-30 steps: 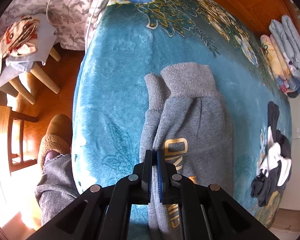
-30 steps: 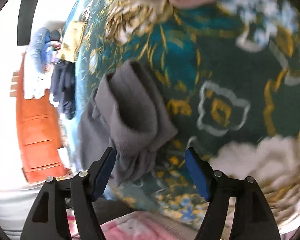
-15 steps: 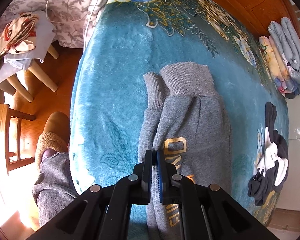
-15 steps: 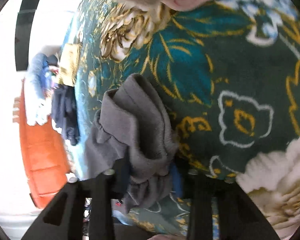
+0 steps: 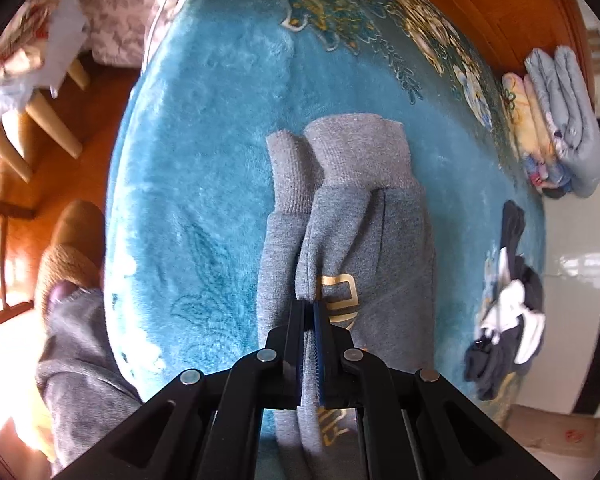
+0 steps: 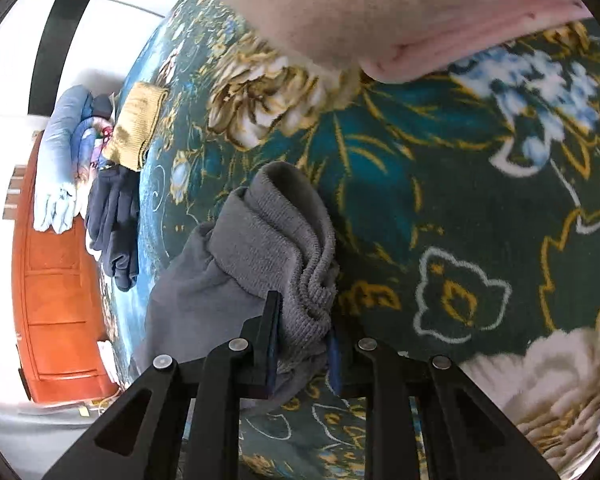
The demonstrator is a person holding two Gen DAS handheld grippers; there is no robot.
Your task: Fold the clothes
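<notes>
Pinching the soft, floppy grey sweatpants [image 5: 364, 240], both grippers, left [image 5: 311, 312] and right [image 6: 302, 340], clamp bunched fabric, best held at the ribbed cuffs [image 6: 284, 232].

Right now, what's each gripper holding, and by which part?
Both hold the grey sweatpants. Left gripper pinches a fabric fold near the gold lettering; right gripper clamps the bunched ribbed band.
</notes>
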